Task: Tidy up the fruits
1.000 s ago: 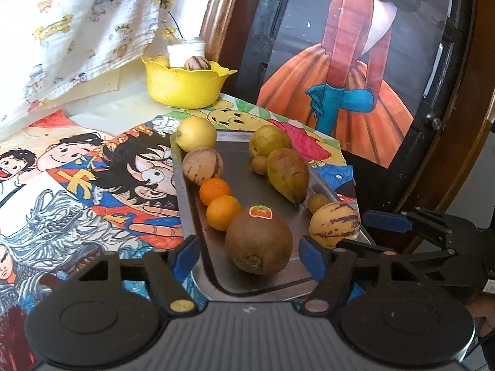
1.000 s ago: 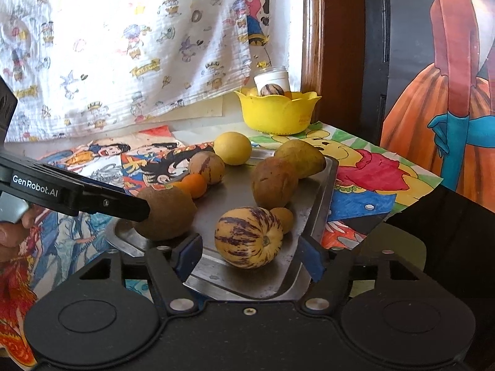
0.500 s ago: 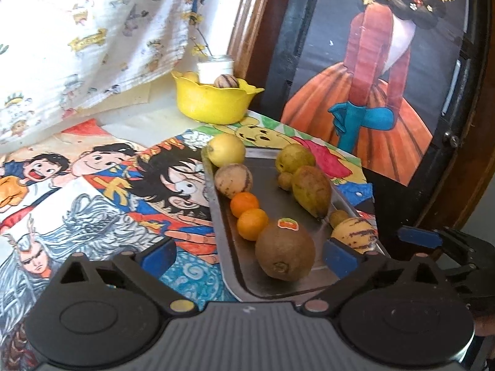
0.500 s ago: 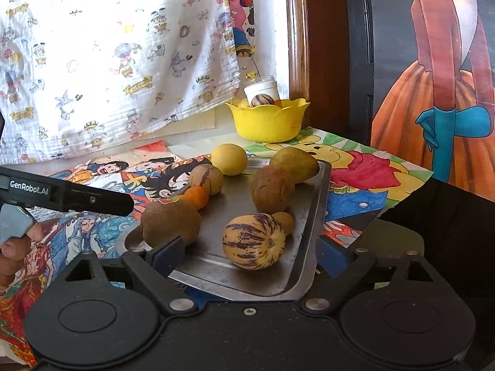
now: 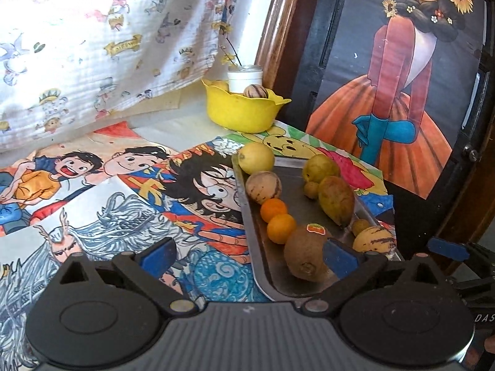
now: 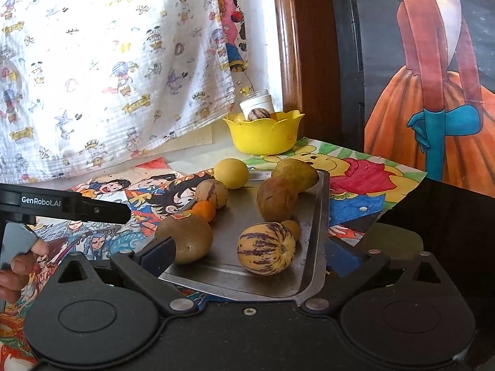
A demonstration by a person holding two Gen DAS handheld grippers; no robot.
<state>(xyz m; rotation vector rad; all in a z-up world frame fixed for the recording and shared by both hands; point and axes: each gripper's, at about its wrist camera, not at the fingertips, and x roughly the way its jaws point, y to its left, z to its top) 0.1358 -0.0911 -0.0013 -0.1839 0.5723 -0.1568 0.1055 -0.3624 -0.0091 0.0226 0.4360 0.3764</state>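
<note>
Claws both spread wide, nothing between the pads. Left claw (image 5: 247, 255) low at tray's (image 5: 266, 281) near-left corner, one pad over the drawing, other pad (image 5: 338, 255) just in front of brown fruit (image 5: 306, 255). Right claw (image 6: 247, 252) at tray's near edge, jaws opening, straddling that edge; striped melon (image 6: 266, 249) just beyond the gap, untouched.

Fruit laid in two rows down tray. Left row from near end: brown fruit with sticker, two oranges (image 5: 280, 228) touching, small striped fruit (image 5: 264, 187), lemon (image 5: 256, 157) at far corner. Right row: striped melon, small round fruit beside it, pear (image 5: 335, 199), yellow-green fruit (image 5: 320, 168) at far end.

Yellow bowl (image 5: 241, 113) beyond tray's far end, already holding one striped fruit and something yellow; white jar (image 5: 244, 77) behind it. Likely destination, hence bowl kept clear of tray.

Wide stance reads as readiness for the bulkiest near fruit: melon for right, brown fruit for left. Round skins, apt to roll on steel. Sorting judged barely begun.
</note>
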